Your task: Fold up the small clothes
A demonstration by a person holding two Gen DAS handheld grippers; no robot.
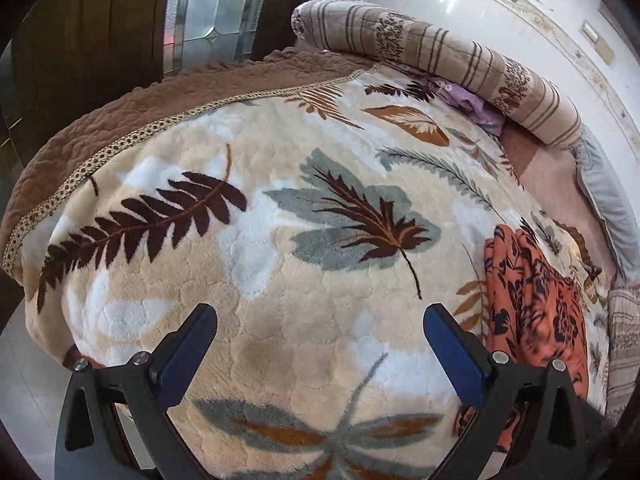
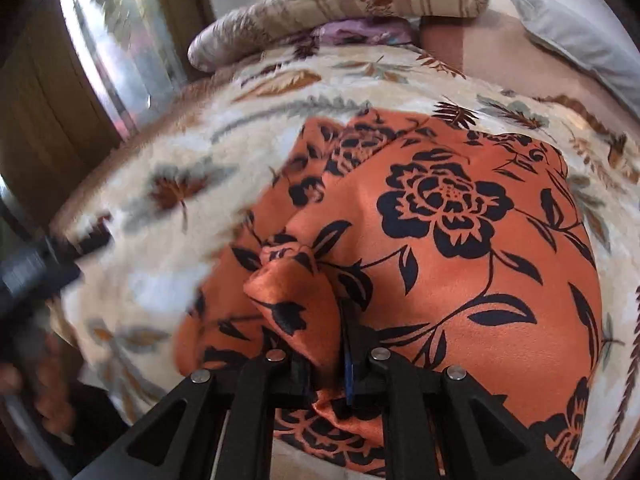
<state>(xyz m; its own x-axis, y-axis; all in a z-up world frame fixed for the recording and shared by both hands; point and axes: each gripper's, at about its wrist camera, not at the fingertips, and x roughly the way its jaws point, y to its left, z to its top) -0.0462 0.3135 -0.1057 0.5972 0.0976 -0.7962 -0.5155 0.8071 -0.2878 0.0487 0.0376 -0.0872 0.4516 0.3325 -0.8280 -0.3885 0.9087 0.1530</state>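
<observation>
An orange garment with a black flower print (image 2: 460, 248) lies on a cream leaf-patterned blanket (image 2: 168, 280). My right gripper (image 2: 326, 360) is shut on a bunched corner of the garment, which stands up between its jaws. In the left wrist view the same garment (image 1: 536, 304) lies at the right, beside my left gripper (image 1: 320, 332). The left gripper is open and empty over the blanket (image 1: 280, 240). The left gripper also shows as a blurred dark shape (image 2: 44, 268) at the left edge of the right wrist view.
A rolled striped quilt (image 1: 460, 68) lies at the bed's far side with a purple cloth (image 1: 476, 106) tucked under it. A grey pillow (image 1: 608, 200) lies at the right. The blanket's brown border (image 1: 132, 120) marks the left bed edge, with floor (image 1: 28, 392) below.
</observation>
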